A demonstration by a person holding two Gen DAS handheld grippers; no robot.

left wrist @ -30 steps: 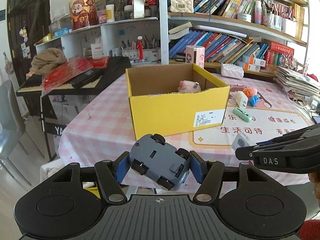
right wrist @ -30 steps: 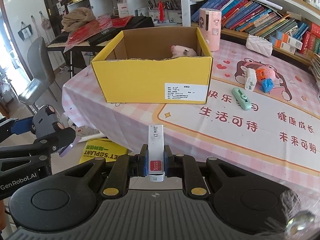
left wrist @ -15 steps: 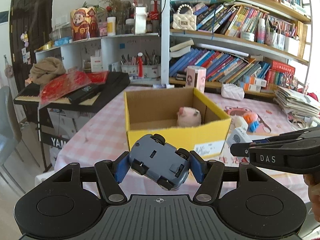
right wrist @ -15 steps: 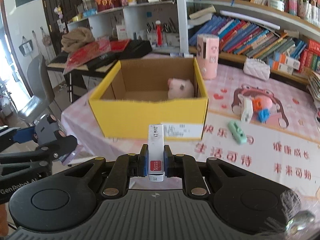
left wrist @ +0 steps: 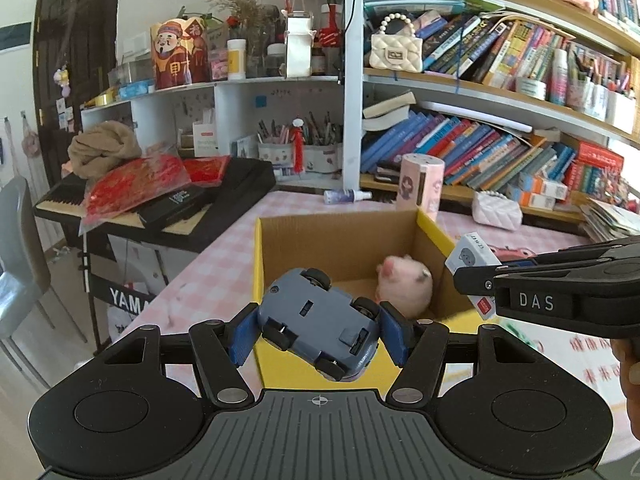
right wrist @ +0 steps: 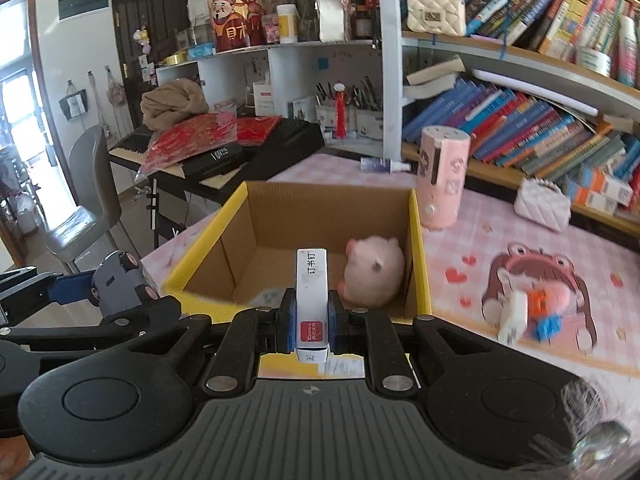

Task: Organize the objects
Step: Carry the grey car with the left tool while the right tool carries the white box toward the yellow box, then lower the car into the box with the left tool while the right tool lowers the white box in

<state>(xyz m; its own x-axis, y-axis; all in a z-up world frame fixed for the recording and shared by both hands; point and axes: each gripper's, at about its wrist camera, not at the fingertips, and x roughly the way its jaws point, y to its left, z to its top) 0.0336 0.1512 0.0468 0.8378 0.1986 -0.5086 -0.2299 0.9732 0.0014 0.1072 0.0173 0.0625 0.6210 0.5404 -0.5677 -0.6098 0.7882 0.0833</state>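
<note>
Over the near wall of the yellow cardboard box with the plain brown inside, you've got both tools loaded. Your left gripper is pinching the grey-blue plastic toy car across its length, underside and wheels facing the camera, blue pads on nose and tail. Your right gripper is squeezed nearly together on the slim white staple box with the red label, standing upright between the pads.

Risks as I judge them:
- The car is tilted in the jaws and held by curved ends. Any wrist roll could let it pivot or pop out before it's over the opening; it looks to sit over the front wall, not yet clearly inside.
- Wheels mean it may roll on landing. A drop from height could bounce it into the round pink plush pig by the box's right wall, or back out.
- The two tools are close together; in the left view the right one crosses just beside the car. Releasing both at once risks a clash or the fingers clipping the rim.
- The staple box is tall and thin; released upright it will tip, possibly onto the rim.
- The pink checked tablecloth may let the box slide if you bump it.

Go in one at a time, low.
</note>
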